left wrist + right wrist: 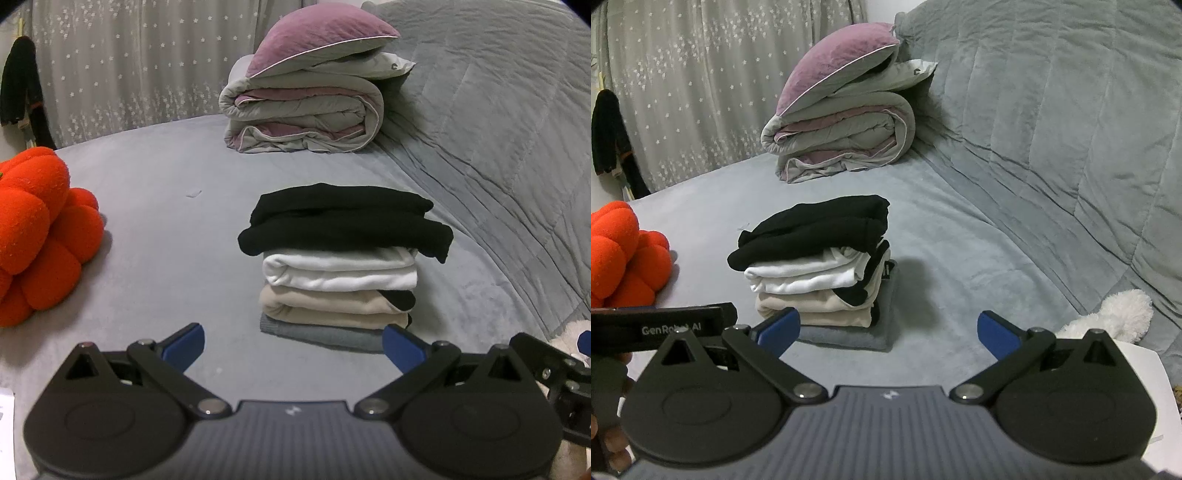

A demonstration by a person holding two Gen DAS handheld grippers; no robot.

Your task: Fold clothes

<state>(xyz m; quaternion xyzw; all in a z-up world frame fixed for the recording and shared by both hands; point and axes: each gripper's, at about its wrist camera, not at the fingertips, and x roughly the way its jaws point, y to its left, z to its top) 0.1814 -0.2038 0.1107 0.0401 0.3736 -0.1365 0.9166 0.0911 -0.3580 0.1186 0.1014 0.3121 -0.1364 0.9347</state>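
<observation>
1. My left tongs (293, 345) gape wide, holding nothing; my right tongs (888, 332) likewise.
2. The stack of folded clothes (341, 266) sits on the bed (159, 229) just ahead of both; black on top, then white, beige, grey beneath.
</observation>
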